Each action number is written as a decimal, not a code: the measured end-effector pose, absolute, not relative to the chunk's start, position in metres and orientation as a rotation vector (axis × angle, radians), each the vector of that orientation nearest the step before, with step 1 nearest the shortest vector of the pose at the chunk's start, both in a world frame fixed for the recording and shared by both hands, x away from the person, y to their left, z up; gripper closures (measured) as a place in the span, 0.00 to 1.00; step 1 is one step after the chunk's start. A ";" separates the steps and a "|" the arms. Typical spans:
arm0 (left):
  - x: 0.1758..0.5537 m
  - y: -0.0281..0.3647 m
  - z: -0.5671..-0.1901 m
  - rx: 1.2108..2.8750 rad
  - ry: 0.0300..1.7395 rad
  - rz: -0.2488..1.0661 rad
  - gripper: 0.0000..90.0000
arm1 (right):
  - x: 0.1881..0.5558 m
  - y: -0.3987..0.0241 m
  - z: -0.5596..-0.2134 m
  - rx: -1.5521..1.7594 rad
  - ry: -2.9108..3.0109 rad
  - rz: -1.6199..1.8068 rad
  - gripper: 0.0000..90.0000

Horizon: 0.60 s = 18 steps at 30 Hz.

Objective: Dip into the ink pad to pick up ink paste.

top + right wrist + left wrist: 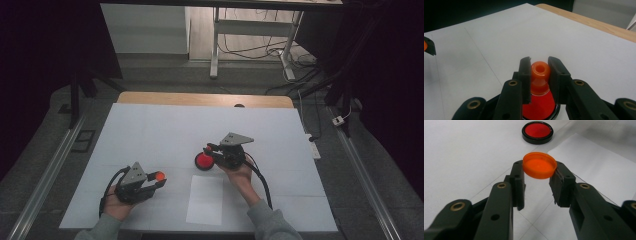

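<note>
Left hand-held gripper (537, 178) clamps an orange cap (539, 165); right one (539, 75) grips an orange bottle (539, 75).

Black two-jaw left gripper (159, 181) and right gripper (209, 148) (brass rivets, grey plates), grey sleeves (267, 222).

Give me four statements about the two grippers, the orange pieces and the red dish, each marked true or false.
1. The left gripper grips an orange cap by its rim. True.
2. The right gripper is open with nothing in it. False: its jaws are shut on an orange bottle, at the neck.
3. The red dish has a black rim. True.
4. The orange cap sits inside the red dish. False: the cap is held in the jaws, apart from the dish on the table.
</note>
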<state>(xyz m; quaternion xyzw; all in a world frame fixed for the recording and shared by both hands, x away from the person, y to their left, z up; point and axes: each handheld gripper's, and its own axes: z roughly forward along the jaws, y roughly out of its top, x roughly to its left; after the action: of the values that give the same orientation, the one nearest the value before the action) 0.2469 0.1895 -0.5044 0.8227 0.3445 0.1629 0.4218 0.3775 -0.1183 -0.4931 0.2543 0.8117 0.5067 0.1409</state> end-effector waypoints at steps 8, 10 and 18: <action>0.247 0.190 -0.504 2.058 0.868 0.409 0.73 | 0.381 -0.112 -0.505 0.740 2.391 1.404 0.81; 0.247 0.190 -0.505 2.059 0.867 0.408 0.73 | 0.382 -0.111 -0.506 0.739 2.399 1.390 0.81; 0.247 0.190 -0.505 2.060 0.868 0.406 0.73 | 0.384 -0.108 -0.513 0.740 2.422 1.350 0.81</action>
<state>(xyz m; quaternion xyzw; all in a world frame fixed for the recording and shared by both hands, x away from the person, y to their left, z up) 0.2471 0.1901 -0.5047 0.8224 0.3463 0.1622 0.4213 0.3835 -0.1079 -0.5134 0.2555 0.8362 0.4661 0.1352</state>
